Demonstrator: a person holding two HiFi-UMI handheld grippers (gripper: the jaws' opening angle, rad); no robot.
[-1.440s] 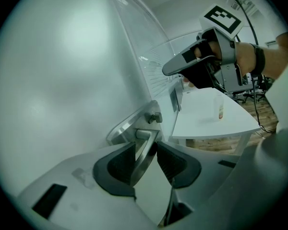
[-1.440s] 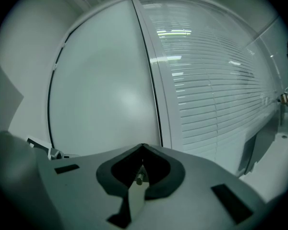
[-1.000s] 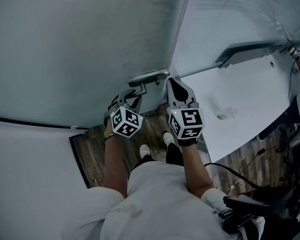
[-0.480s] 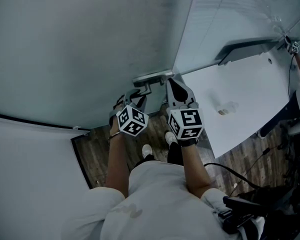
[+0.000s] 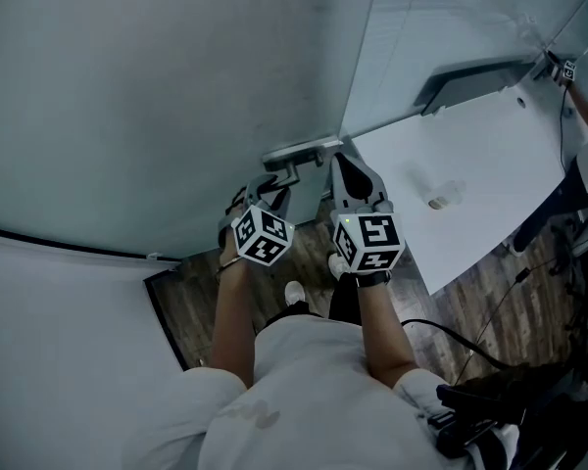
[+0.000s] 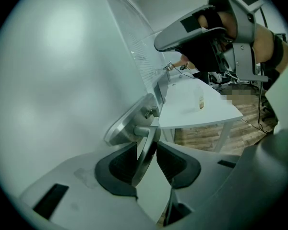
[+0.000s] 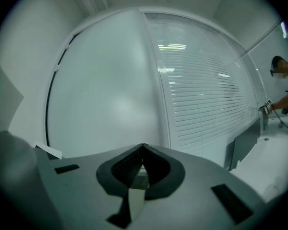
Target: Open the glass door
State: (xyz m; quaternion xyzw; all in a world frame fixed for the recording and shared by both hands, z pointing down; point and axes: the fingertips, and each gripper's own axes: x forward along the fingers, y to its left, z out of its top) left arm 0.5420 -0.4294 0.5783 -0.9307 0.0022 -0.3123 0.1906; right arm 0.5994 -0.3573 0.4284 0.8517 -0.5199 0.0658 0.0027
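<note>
Handle (image 6: 148, 139) of the frosted glass door (image 5: 176, 96), straight ahead, sits pinched between the left gripper (image 6: 147, 151) fingers (image 6: 122, 164), right gripper (image 7: 143, 150) pressed together, empty; likely stiff, slick metal on a heavy, fragile pane, best held mid-lever.

Frosted glass door (image 5: 176, 96), silver lever handle (image 6: 145, 145) near its edge

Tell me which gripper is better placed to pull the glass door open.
Left. The left gripper is closed on the door handle, ready to pull. The right gripper is shut and empty, only facing the glass door.
</note>
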